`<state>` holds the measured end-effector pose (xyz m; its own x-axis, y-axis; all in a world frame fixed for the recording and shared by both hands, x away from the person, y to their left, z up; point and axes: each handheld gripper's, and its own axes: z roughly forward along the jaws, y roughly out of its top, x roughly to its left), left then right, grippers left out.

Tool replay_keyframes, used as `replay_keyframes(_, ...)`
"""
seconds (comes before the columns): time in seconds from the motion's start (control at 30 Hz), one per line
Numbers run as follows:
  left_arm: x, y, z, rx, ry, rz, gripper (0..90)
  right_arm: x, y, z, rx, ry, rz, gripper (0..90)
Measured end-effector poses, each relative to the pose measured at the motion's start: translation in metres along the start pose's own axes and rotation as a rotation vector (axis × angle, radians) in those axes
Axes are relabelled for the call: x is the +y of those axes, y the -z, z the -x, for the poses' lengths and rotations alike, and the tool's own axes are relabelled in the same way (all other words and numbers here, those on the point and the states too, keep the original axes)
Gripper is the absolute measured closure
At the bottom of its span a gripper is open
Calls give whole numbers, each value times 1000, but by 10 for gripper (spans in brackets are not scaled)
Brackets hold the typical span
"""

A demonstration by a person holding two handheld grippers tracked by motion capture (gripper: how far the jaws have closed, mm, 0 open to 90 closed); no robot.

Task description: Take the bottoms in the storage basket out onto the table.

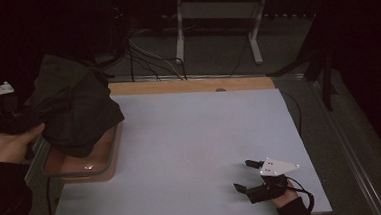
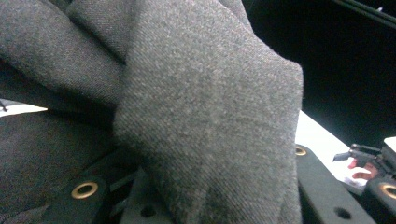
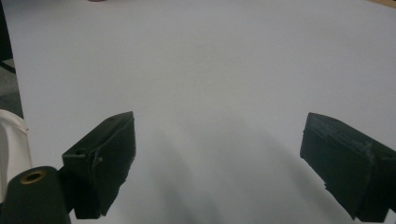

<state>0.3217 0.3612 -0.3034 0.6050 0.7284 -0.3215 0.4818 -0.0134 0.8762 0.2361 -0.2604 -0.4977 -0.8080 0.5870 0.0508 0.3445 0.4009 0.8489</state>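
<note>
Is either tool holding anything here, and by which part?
The left tool is shut on a fold of the dark grey cloth, bunched above the tray. The right tool is open, holding nothing.

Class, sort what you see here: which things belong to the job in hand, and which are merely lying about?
Part of the job:
- dark grey woven cloth garment, bunched and lifted
- left tool, shut on the garment
- shallow brown plastic tub beneath the garment
- right tool, jaws apart over the pale blue tabletop

Lying about:
- white metal stand behind the table
- black cables on the floor
</note>
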Motion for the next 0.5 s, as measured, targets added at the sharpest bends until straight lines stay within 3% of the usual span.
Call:
replay_keyframes(0.17, 5, -5, 4, -29, 9, 18, 720, 0, 1, 0, -1, 1, 4, 105)
replay_keyframes(0.5, 10, -26, 16, -83, -8, 9, 721, 0, 0, 0, 2, 5, 1, 105)
